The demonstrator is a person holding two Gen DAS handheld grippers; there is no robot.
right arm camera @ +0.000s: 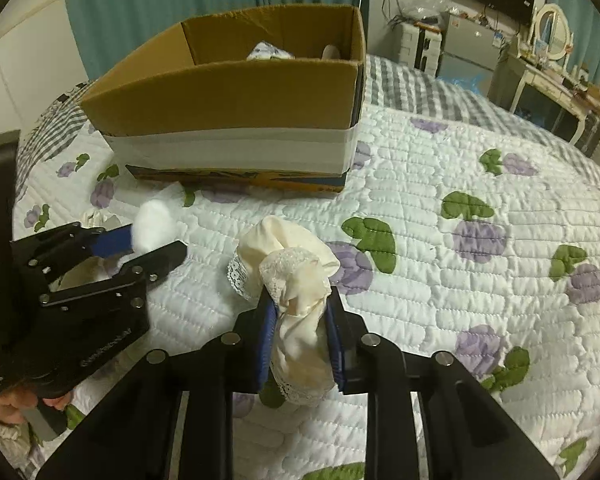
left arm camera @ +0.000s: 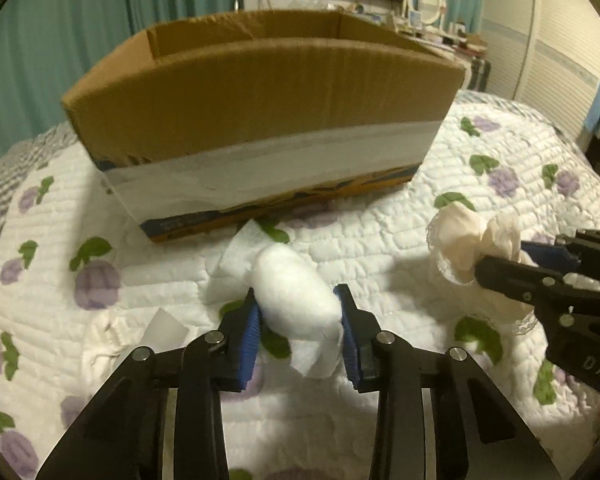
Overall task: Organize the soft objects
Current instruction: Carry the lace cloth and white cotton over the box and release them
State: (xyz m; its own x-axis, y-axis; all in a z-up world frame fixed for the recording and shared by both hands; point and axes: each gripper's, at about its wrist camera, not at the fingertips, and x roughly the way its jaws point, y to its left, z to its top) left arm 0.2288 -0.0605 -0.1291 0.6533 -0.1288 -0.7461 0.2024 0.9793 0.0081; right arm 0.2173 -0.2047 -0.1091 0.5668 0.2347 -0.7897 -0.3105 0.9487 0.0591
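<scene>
My left gripper (left arm camera: 298, 300) is shut on a white cotton roll (left arm camera: 296, 292) and holds it just above the quilt, in front of the cardboard box (left arm camera: 260, 92). In the right wrist view the left gripper (right arm camera: 156, 240) and the cotton roll (right arm camera: 154, 222) show at the left. My right gripper (right arm camera: 300, 308) is shut on a cream lace-trimmed cloth (right arm camera: 292, 272), bunched between its blue pads. In the left wrist view this cloth (left arm camera: 468, 240) and the right gripper (left arm camera: 500, 256) show at the right. The box (right arm camera: 236, 92) is open, with some soft items inside.
A white quilt with purple flowers (right arm camera: 480, 240) covers the bed. A white paper scrap (left arm camera: 164, 328) and a tissue piece (left arm camera: 240, 248) lie near the left gripper. A dresser with mirror (right arm camera: 552, 40) and teal curtains (left arm camera: 60, 40) stand behind.
</scene>
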